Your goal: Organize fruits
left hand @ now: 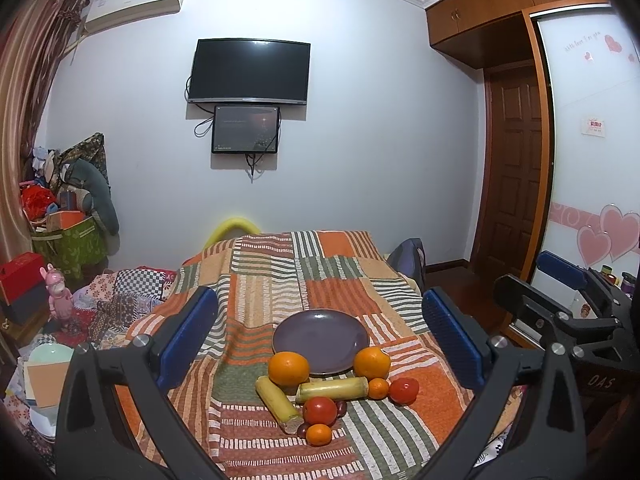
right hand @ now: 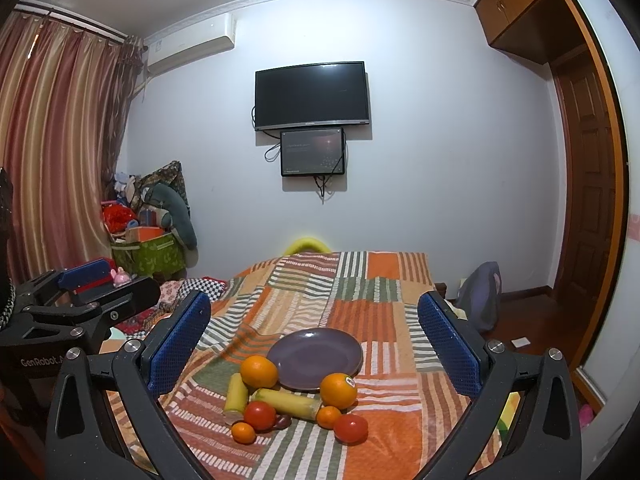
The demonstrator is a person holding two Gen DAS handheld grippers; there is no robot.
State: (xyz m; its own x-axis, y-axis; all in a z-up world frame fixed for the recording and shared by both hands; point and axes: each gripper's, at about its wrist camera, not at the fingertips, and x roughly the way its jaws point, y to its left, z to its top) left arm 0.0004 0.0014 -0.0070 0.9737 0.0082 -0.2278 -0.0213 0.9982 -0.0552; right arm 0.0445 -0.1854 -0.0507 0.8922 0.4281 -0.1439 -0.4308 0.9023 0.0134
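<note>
An empty purple plate [left hand: 320, 334] [right hand: 316, 350] lies on the striped patchwork cloth [left hand: 340, 280]. In front of it lie two oranges [left hand: 289, 368] [left hand: 372, 363], two yellow sugarcane pieces [left hand: 277, 402] [left hand: 332, 389], two tomatoes [left hand: 319, 411] [left hand: 404, 390], two small tangerines [left hand: 319, 434] [left hand: 378, 388] and dark small fruits [left hand: 341, 408]. My left gripper [left hand: 320, 340] is open and empty, held above and before the fruit. My right gripper [right hand: 314, 340] is open and empty, beside the left one. The right gripper shows at the right edge of the left wrist view [left hand: 560, 304].
The cloth-covered table [right hand: 380, 280] stands in a bedroom. Bedding and a pink toy [left hand: 60, 300] lie to the left, with a green storage box [left hand: 70, 248] behind. A TV [left hand: 250, 72] hangs on the far wall. A wardrobe [left hand: 592, 160] and door stand right.
</note>
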